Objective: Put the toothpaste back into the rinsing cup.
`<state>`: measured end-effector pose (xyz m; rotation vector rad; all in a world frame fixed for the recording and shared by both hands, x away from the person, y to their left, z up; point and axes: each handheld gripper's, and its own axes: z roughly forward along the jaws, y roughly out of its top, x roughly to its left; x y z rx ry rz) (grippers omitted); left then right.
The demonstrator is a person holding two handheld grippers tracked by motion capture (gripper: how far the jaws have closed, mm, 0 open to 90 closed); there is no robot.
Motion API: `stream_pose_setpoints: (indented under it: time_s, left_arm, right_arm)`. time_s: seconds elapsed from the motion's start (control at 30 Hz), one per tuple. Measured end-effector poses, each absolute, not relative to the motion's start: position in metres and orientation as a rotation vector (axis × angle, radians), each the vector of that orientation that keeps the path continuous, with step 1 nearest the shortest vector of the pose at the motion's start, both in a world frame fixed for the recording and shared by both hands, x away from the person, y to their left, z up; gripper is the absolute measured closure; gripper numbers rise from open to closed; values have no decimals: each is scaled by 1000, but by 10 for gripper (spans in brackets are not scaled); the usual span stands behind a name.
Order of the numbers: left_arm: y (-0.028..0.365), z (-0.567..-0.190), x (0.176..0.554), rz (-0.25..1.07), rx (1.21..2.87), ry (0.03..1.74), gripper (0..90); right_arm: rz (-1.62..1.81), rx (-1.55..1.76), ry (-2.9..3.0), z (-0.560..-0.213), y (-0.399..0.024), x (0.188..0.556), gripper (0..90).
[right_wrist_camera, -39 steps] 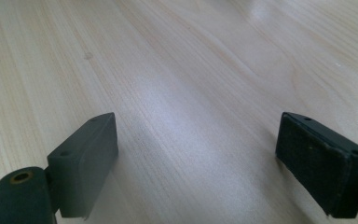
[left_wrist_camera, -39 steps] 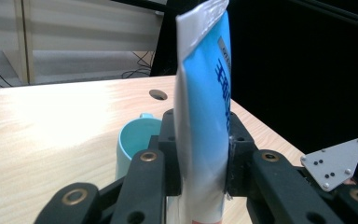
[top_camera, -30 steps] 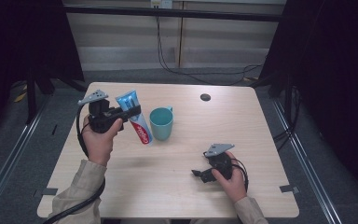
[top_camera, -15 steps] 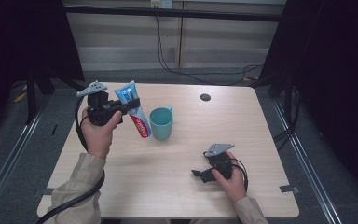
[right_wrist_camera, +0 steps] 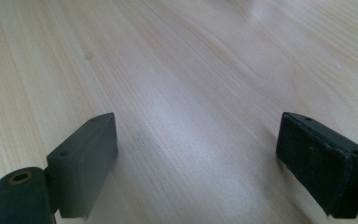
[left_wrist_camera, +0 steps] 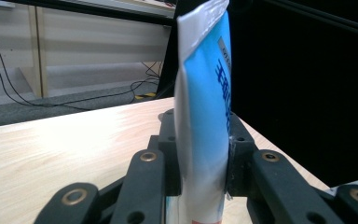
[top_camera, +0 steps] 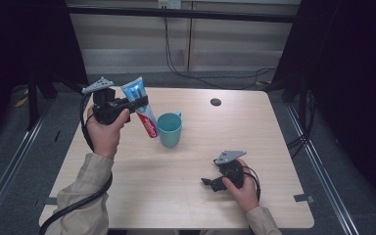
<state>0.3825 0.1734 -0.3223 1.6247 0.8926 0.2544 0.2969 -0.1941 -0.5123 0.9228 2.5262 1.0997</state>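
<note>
High view: my left gripper (top_camera: pixel 136 104) clamps toothpaste tube (top_camera: pixel 144 108) mid-air, cap end down, just left of teal cup (top_camera: pixel 169 129). My right gripper (top_camera: pixel 208 182) rests on table (top_camera: pixel 254 122).

Left gripper view: jaws squeeze tube (left_wrist_camera: pixel 204 116) flat; slippery film could slide.

Right gripper view: jaws wide, nothing between.

Risk: tilted tube clips cup rim, tips it.

Cup (top_camera: pixel 169 129) beside held toothpaste tube (top_camera: pixel 144 108) — table (top_camera: pixel 176 196) bare elsewhere.
</note>
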Motion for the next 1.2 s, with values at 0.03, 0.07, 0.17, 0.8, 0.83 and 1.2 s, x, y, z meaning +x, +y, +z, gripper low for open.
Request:
stream_pose_setpoints:
  time_s: [0.03, 0.07, 0.17, 0.8, 0.83, 1.2]
  left_arm:
    - [173, -322, 383, 253, 1623, 895, 739]
    - [173, -322, 383, 253, 1623, 895, 738]
    - [172, -320, 387, 259, 1623, 899, 738]
    - [165, -311, 402, 277, 1601, 909, 738]
    - [165, -311, 403, 279, 1608, 907, 738]
    - [162, -307, 411, 299, 1611, 912, 738]
  right_arm:
    - [1100, 923, 2526, -512, -194, 297, 123]
    - [1100, 923, 2526, -512, -194, 297, 123]
    - [1102, 926, 2523, -512, -194, 297, 122]
    - [1102, 922, 2524, -512, -194, 297, 123]
    - [1102, 922, 2524, -512, -194, 297, 123]
    - [1101, 925, 2524, -512, -194, 297, 123]
